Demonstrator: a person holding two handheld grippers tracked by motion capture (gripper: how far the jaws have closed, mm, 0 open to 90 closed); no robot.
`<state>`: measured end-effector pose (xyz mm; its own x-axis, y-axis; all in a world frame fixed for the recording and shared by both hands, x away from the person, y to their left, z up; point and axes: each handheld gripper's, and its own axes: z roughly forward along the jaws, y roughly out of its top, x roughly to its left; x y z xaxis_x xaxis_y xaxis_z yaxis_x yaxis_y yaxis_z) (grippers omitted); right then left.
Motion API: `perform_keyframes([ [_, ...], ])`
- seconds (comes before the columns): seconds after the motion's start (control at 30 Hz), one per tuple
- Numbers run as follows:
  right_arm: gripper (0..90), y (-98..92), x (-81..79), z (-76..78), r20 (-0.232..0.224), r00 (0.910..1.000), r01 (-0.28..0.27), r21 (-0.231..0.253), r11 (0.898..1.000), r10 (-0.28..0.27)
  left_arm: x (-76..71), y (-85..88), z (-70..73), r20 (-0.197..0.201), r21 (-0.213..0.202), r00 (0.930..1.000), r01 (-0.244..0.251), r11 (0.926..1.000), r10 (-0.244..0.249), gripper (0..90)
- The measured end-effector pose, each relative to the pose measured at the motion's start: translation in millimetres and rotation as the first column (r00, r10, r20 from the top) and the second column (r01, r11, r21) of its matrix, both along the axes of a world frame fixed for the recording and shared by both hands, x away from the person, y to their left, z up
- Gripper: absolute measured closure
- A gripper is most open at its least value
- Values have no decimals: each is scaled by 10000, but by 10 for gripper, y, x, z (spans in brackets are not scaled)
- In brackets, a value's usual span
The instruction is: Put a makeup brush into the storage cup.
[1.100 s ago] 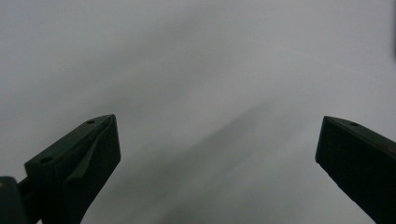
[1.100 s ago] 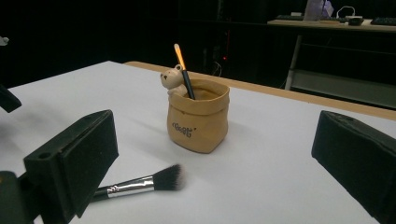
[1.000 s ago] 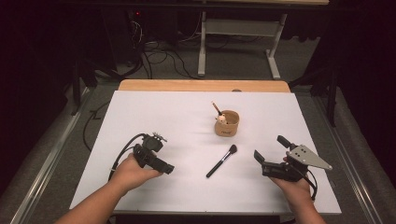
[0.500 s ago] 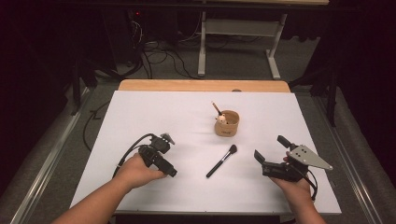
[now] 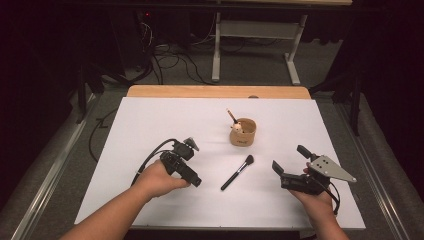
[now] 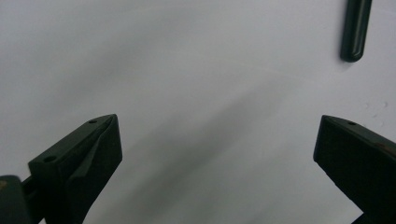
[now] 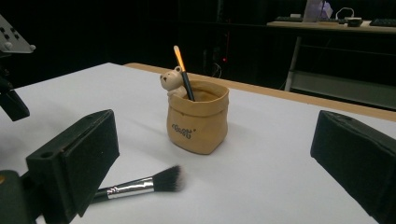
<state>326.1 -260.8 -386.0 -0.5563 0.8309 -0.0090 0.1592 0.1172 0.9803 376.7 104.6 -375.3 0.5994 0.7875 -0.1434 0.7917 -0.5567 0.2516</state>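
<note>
A black-handled makeup brush (image 5: 238,171) lies flat on the white table (image 5: 150,125), bristles toward a tan cup (image 5: 243,132). The cup (image 7: 198,119) has a small bear figure (image 7: 170,81) on its rim and holds a thin orange-tipped brush (image 7: 183,74). My left gripper (image 5: 192,170) is left of the brush handle, open and tilted down at the table; the handle's end (image 6: 353,32) shows beyond its jaws (image 6: 219,135). My right gripper (image 5: 290,159) sits right of the brush, open, facing the cup with the brush (image 7: 140,185) lying low between its jaws (image 7: 215,126).
A wooden strip (image 5: 215,91) runs along the table's far edge. Behind it stand a desk frame (image 5: 255,35) and loose cables (image 5: 170,55) on the floor. Metal rails (image 5: 50,165) flank the table. The left gripper (image 7: 11,102) shows at the edge of the right gripper view.
My left gripper has moved right and slightly nearer, closing on the brush handle. The right gripper, brush and cup have stayed put.
</note>
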Motion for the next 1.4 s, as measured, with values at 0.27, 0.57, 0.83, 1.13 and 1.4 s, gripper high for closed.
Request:
perform_keyframes([
  [0.27, 24, -26, 4, 7, 129, 9998, 145, 16, 9999, -145, 20, -194, -30, -360, 36, 9989, 305, 9995, -303, 14],
  [0.57, 24, -45, 2, 9, 102, 9998, 197, 169, 9997, -199, 39, -370, -48, -671, -154, 9959, 594, 9981, -603, 6],
  [0.83, 24, -49, 4, 10, 123, 9998, 171, 164, 9997, -173, 66, -490, -40, -703, -329, 9947, 729, 9968, -750, 7],
  [1.13, 24, -50, 1, 11, 135, 9998, 170, 165, 9997, -172, 80, -594, -47, -752, -408, 9935, 827, 9957, -855, 12],
  [1.4, 25, -53, 2, 10, 152, 9998, 161, 155, 9997, -164, 83, -663, -49, -769, -455, 9915, 1015, 9938, -1048, 34],
])
